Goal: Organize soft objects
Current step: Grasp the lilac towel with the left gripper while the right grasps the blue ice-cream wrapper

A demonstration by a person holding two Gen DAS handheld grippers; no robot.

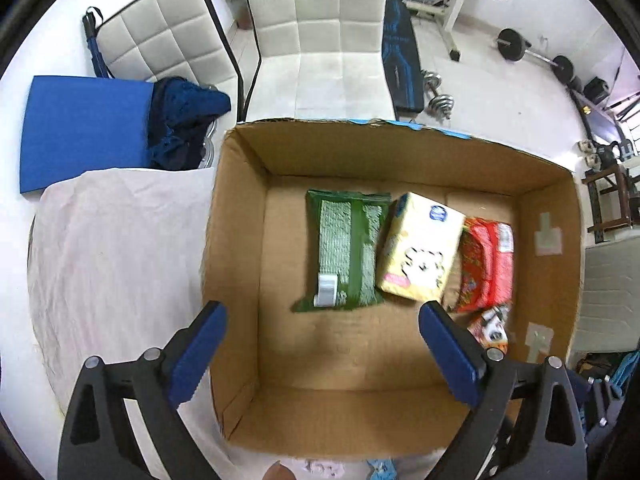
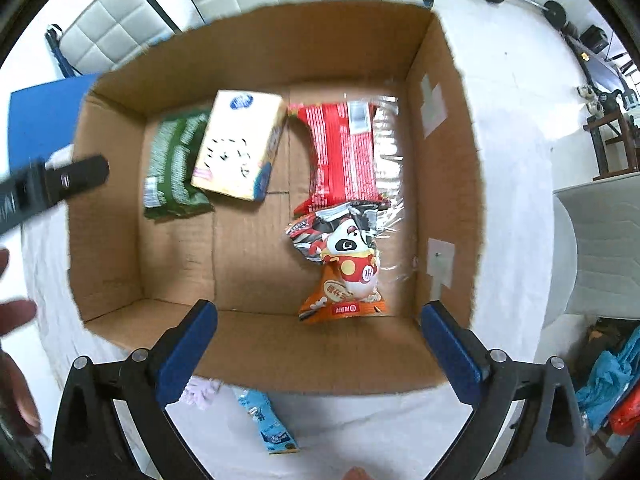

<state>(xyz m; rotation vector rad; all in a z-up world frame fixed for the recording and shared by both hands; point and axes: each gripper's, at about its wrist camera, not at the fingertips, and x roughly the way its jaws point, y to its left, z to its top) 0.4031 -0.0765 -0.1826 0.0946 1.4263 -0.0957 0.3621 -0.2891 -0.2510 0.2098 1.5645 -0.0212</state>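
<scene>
An open cardboard box (image 1: 236,240) (image 2: 108,208) stands on a table under a pale cloth. On its floor lie a green pack (image 1: 344,252) (image 2: 172,168), a yellow tissue pack (image 1: 420,248) (image 2: 236,148), a red pack (image 1: 488,264) (image 2: 340,156) and an orange panda snack bag (image 2: 344,272) (image 1: 490,328). My left gripper (image 1: 322,320) hovers open above the box, nothing between its blue pads. My right gripper (image 2: 318,320) is open too, above the box's near wall, with the panda bag lying free below it.
A blue foam pad (image 1: 84,128) and dark blue cloth (image 1: 188,116) lie left of the box. A light blue packet (image 2: 266,420) and a pink item (image 2: 200,392) rest on the cloth in front of it. White chairs (image 1: 320,32) and gym weights (image 1: 520,44) stand behind. A hand (image 2: 16,312) shows at left.
</scene>
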